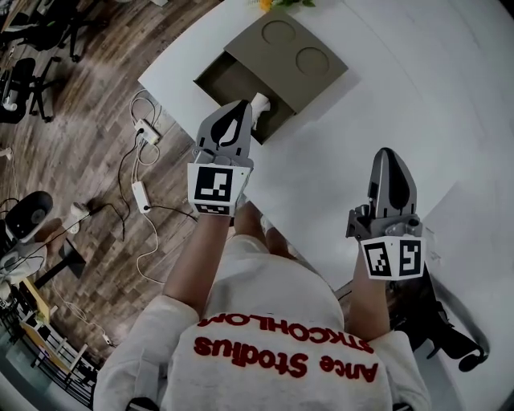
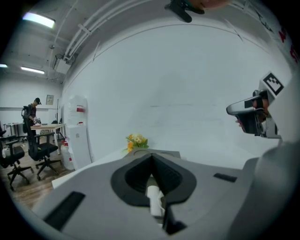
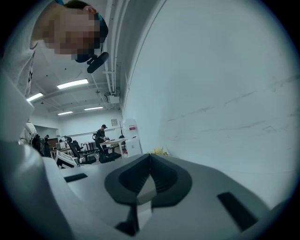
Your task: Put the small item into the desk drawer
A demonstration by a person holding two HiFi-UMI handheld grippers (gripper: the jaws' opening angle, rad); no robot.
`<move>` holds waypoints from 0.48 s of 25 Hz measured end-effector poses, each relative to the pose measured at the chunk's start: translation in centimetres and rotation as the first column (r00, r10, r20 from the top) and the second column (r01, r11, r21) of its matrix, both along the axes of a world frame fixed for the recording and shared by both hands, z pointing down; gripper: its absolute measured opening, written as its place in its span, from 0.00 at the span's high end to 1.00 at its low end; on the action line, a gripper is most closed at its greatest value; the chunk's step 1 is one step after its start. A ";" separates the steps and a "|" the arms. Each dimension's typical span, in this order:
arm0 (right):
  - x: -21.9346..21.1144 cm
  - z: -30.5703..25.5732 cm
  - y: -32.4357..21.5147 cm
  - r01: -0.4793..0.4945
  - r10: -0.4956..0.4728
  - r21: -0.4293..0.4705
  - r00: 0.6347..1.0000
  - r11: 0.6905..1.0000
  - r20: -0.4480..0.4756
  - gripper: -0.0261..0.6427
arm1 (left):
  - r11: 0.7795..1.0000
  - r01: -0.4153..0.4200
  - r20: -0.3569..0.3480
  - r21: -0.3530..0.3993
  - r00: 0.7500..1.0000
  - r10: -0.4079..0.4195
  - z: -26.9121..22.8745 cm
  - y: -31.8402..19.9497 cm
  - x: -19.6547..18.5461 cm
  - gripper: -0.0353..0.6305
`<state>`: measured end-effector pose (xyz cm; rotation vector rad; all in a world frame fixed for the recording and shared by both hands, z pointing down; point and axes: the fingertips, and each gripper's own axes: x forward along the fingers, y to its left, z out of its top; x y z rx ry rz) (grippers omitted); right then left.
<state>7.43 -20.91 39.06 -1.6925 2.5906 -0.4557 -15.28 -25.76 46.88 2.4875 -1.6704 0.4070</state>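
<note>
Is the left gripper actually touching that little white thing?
Touching. The left gripper view shows the left gripper with jaws closed on the small white item, pressing both its sides.

The left tongs (image 1: pixel 243 108) cover most of the small white item (image 2: pixel 153 198); beyond them the drawer (image 1: pixel 218 80) is partly hidden, the flowers (image 1: pixel 281 3) cropped.

The right hand-held gripper (image 3: pixel 150 158), jaws together at the tips, faces what seems a white tabletop (image 3: pixel 225 93).
</note>
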 end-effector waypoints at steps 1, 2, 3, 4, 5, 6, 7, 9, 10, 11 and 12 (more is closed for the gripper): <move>-0.2 -0.5 0.1 0.002 -0.002 0.007 1.000 1.000 -0.001 0.95 | 1.000 0.002 -0.002 0.013 1.000 -0.002 -0.9 0.0 -0.2 0.94; -0.4 -1.0 0.2 0.005 -0.005 0.015 1.000 1.000 -0.002 0.95 | 1.000 0.005 -0.003 0.027 1.000 -0.005 -1.7 0.1 -0.5 0.94; -0.6 -1.5 0.2 0.007 -0.007 0.023 1.000 1.000 -0.003 0.95 | 0.999 0.007 -0.003 0.040 1.000 -0.007 -2.6 0.1 -0.7 0.94; -0.8 -2.0 0.2 0.008 -0.008 0.032 1.000 0.999 -0.003 0.95 | 0.999 0.009 -0.004 0.051 1.000 -0.009 -3.4 0.1 -1.0 0.94; -0.9 -2.5 0.2 0.008 -0.008 0.042 1.000 0.999 -0.004 0.95 | 0.998 0.009 -0.006 0.059 1.000 -0.009 -4.1 0.2 -1.3 0.94; -1.1 -3.0 0.2 0.008 -0.008 0.052 1.000 0.999 -0.003 0.95 | 0.998 0.007 -0.008 0.064 1.000 -0.007 -4.8 0.3 -1.5 0.94; -1.3 -3.5 0.3 0.008 -0.007 0.062 1.000 0.998 -0.003 0.95 | 0.998 0.004 -0.011 0.069 1.000 -0.004 -5.4 0.4 -1.8 0.94; -1.6 -4.5 0.5 0.008 -0.008 0.082 1.000 0.997 -0.001 0.95 | 0.996 0.003 -0.014 0.086 1.000 -0.002 -6.7 0.8 -2.2 0.94; -1.6 -5.0 0.6 0.007 -0.007 0.091 1.000 0.996 0.000 0.95 | 0.995 0.004 -0.013 0.097 1.000 -0.003 -7.3 1.0 -2.4 0.94; -1.7 -5.3 0.7 0.006 -0.006 0.100 1.000 0.995 0.002 0.95 | 0.994 0.005 -0.012 0.108 1.000 -0.003 -8.0 1.2 -2.5 0.94; -1.7 -5.7 0.8 0.004 -0.005 0.108 1.000 0.994 0.004 0.95 | 0.993 0.005 -0.014 0.118 1.000 -0.003 -8.6 1.4 -2.6 0.94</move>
